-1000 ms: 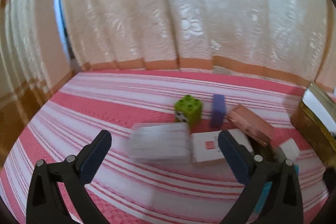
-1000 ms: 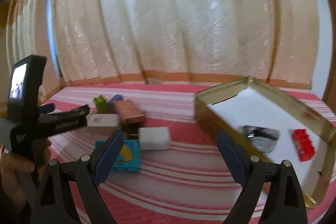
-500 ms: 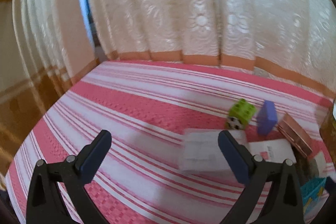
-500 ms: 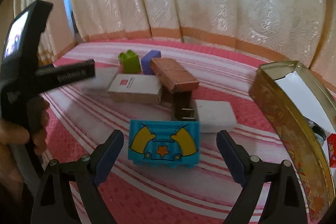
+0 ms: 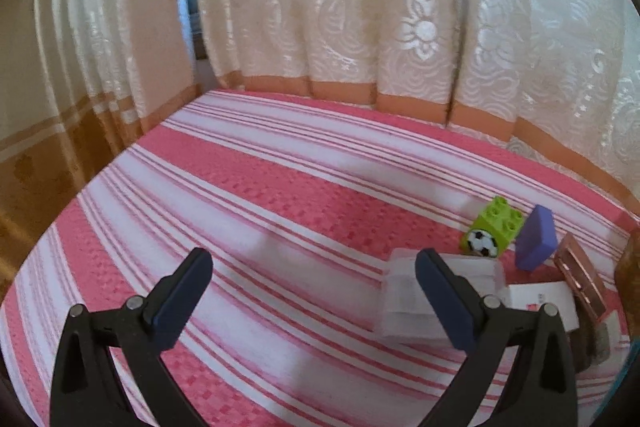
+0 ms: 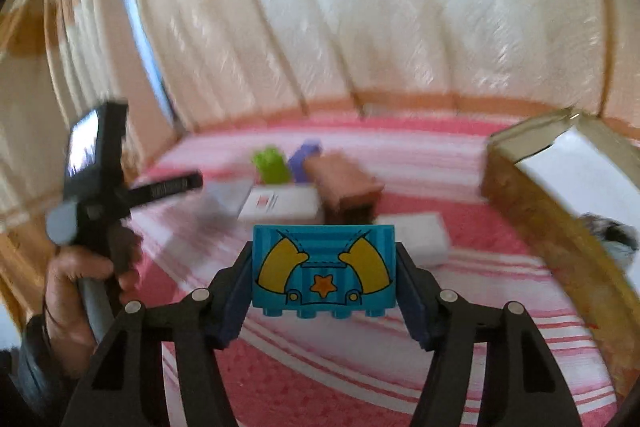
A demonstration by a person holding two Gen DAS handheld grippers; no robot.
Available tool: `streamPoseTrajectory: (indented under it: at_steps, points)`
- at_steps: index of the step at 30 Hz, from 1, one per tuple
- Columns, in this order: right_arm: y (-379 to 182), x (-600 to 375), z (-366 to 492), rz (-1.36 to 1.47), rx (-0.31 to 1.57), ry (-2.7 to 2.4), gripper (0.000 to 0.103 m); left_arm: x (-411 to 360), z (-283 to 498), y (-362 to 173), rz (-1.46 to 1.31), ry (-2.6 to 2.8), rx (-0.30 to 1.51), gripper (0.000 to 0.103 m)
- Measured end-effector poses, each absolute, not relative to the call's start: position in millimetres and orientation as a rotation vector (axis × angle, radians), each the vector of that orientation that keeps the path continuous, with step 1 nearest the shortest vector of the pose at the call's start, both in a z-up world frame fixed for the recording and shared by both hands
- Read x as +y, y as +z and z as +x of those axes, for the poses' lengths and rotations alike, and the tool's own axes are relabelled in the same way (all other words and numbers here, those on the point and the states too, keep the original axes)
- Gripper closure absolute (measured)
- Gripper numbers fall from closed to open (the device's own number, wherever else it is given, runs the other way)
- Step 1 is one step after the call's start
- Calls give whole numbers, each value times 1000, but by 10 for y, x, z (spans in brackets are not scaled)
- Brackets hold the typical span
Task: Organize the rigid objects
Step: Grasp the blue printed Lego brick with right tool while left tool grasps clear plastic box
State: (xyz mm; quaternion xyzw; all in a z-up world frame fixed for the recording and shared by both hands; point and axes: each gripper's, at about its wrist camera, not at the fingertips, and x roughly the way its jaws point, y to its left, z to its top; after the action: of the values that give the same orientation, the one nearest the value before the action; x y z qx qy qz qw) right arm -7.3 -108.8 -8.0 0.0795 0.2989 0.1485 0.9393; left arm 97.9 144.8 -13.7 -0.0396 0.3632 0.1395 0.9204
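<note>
The blue block (image 6: pixel 324 269) with yellow shapes and an orange star sits between the two fingers of the right gripper (image 6: pixel 324 291), which are pressed against its sides and hold it up off the pink striped cloth (image 6: pixel 360 367).

Far to the left in the right wrist view, a hand (image 6: pixel 80 291) holds the left gripper (image 5: pixel 314 295). In its own view, its fingers are spread wide apart with nothing between them, over the striped cloth.

Next comes a little pile of things. The green block (image 5: pixel 494 229) with a soccer ball on it sits at the back. Just beside it on the right is a purple block (image 5: pixel 538 239), standing tilted. In front of them lie a clear plastic box (image 5: pixel 408 297) and a white box (image 6: pixel 280 205) with a small red mark. A brown box (image 6: pixel 344 185) lies next to them, and a plain white box (image 6: pixel 420 237) is close in front of it.

Far to the right is the gold tin (image 6: pixel 532 211), open at the top, with white paper inside and something dark and blurry on it.
</note>
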Motion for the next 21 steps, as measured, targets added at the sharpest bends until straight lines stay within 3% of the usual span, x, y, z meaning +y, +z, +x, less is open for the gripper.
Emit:
streamPoseTrajectory:
  at_steps: [5, 21]
  points:
    - [29, -1462, -200, 231, 525, 186, 37, 1264, 1021, -173, 6, 266, 749, 0]
    - [-42, -1682, -164, 323, 577, 174, 37, 1103, 1232, -295, -141, -35, 856, 0]
